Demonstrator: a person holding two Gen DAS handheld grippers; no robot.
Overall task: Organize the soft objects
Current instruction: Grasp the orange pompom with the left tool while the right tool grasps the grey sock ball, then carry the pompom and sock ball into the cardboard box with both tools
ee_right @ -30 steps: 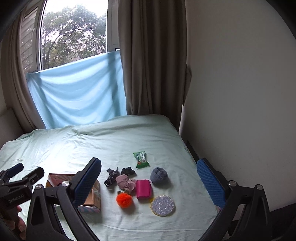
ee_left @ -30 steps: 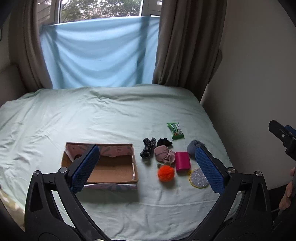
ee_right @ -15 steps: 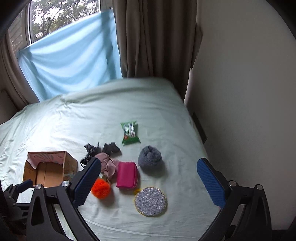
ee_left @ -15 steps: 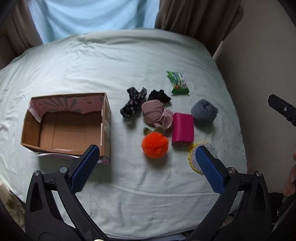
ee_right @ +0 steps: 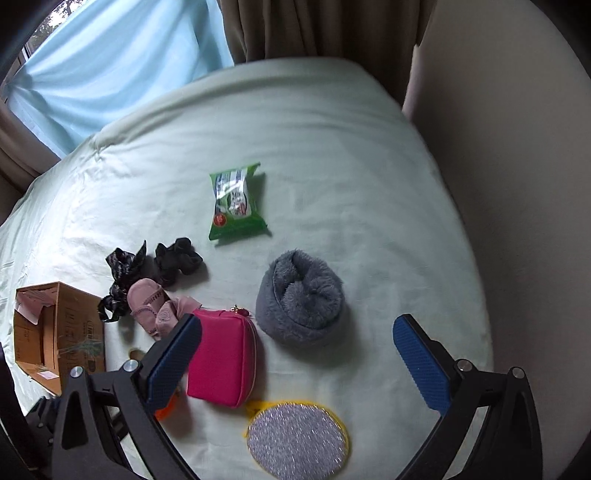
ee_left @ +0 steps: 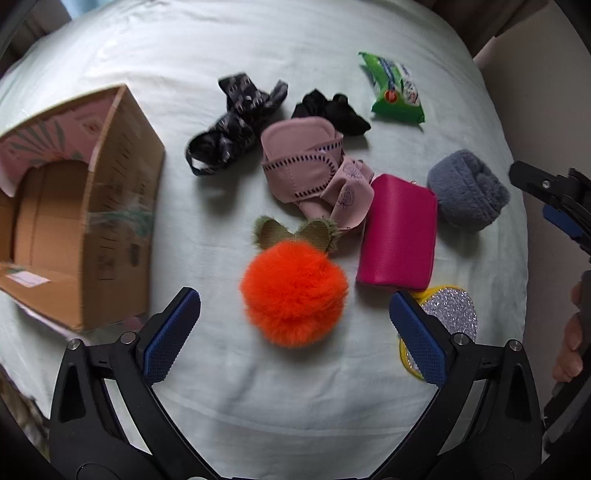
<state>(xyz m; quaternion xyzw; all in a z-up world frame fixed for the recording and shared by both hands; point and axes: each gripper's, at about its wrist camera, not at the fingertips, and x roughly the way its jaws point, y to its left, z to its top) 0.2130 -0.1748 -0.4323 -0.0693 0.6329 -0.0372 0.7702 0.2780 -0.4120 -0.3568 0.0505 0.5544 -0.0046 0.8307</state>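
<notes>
Left wrist view: the left gripper (ee_left: pixel 293 328) hangs with fingers spread over a pale green sheet (ee_left: pixel 258 398), the orange pompom (ee_left: pixel 293 291) between them. A box (ee_left: pixel 110 221) sits left.

Right wrist view: the right gripper (ee_right: pixel 295 354) is spread near the grey sock (ee_right: pixel 301 299) and pouch (ee_right: pixel 221 358). Far off, brown curtains (ee_right: pixel 317 26), blue cloth (ee_right: pixel 122 62); right, a wall (ee_right: pixel 517 155).

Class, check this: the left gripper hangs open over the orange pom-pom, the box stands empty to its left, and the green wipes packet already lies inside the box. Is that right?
Not quite. The green wipes packet is not in the box; it lies on the bed sheet beyond the black scrunchie, as the left wrist view shows. The left gripper does hang open over the orange pom-pom.
</notes>
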